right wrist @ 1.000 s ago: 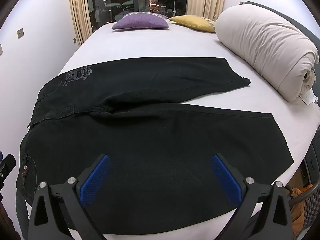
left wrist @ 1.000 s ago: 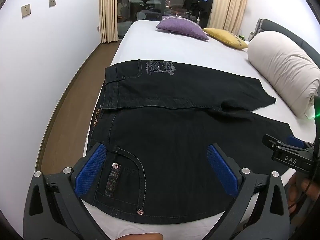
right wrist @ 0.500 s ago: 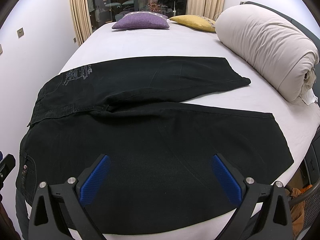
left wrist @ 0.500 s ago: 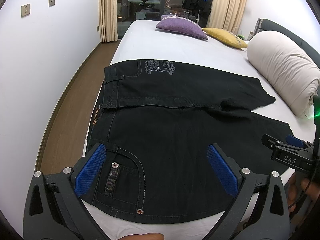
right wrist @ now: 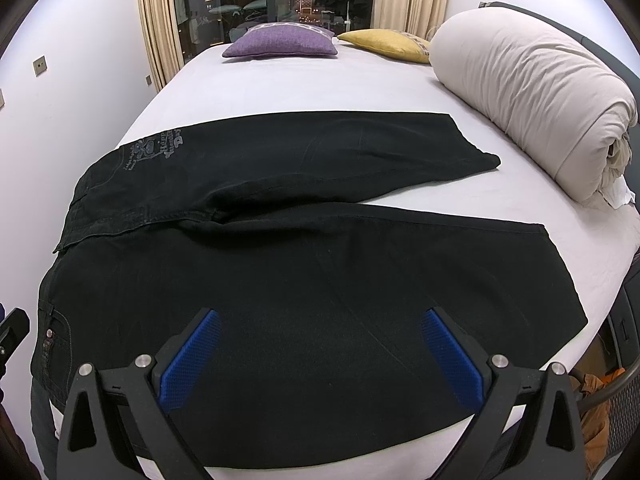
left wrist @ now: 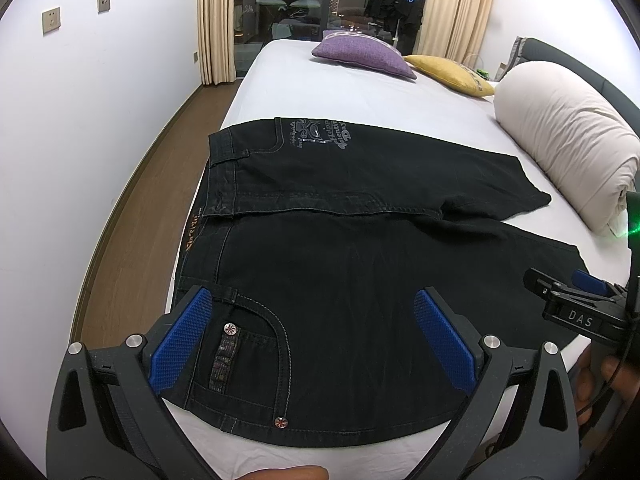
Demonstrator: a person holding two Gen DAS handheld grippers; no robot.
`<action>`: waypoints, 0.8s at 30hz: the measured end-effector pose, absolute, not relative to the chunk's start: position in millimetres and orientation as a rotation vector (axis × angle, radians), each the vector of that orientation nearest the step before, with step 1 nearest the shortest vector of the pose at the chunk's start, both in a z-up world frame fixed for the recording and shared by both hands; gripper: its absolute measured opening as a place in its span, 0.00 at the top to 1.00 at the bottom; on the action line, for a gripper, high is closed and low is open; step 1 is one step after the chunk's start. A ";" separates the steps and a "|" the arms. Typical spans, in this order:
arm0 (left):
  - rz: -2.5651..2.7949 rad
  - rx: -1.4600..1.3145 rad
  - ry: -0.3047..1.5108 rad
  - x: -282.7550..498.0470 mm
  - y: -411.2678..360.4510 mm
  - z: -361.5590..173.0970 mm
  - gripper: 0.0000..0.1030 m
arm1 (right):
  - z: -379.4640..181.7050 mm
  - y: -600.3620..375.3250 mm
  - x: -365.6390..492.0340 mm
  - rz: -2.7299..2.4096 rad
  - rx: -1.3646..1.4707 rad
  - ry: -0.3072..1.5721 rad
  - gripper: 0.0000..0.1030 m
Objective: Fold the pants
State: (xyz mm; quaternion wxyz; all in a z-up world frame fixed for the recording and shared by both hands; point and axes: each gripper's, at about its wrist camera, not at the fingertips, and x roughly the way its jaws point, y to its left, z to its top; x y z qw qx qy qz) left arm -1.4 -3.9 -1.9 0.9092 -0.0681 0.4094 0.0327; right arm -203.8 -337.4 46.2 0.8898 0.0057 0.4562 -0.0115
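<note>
Your pants [left wrist: 360, 280] are matt black denim with pale stitching and small shiny metal rivets [left wrist: 229, 329]. The bed sheet [right wrist: 288, 84] looks like smooth cloth. Your left gripper [left wrist: 316, 336] has finely textured blue pads [left wrist: 180, 344], probably rubber, on matt black plastic. The floor [left wrist: 132, 216] shows wood grain.

The pants [left wrist: 360, 264] are black with pale thread lines and a grey picture with letters near the top. The bed [right wrist: 288, 84] is white. One pillow [right wrist: 280, 42] is purple and one pillow [right wrist: 388, 42] is yellow. The rolled blanket [right wrist: 520, 92] is cream. Both grippers are black with blue bumpy pads [left wrist: 182, 340].
</note>
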 end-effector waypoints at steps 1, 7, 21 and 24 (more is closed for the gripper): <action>0.067 -0.140 0.844 -1.4 -3.9 -1.9 0.00 | 46.2 -337.4 -203.6 -0.024 0.012 0.947 0.00; 0.067 -0.140 0.844 -1.3 -3.8 -1.8 0.00 | 45.8 -337.1 -204.1 -0.024 0.010 0.948 0.00; 0.067 -0.142 0.846 -1.3 -4.0 -2.0 0.00 | 45.4 -338.3 -204.1 -0.024 0.011 0.950 0.00; 0.066 -0.141 0.847 -2.4 -6.4 -4.4 0.00 | 45.5 -338.3 -204.4 -0.024 0.012 0.950 0.00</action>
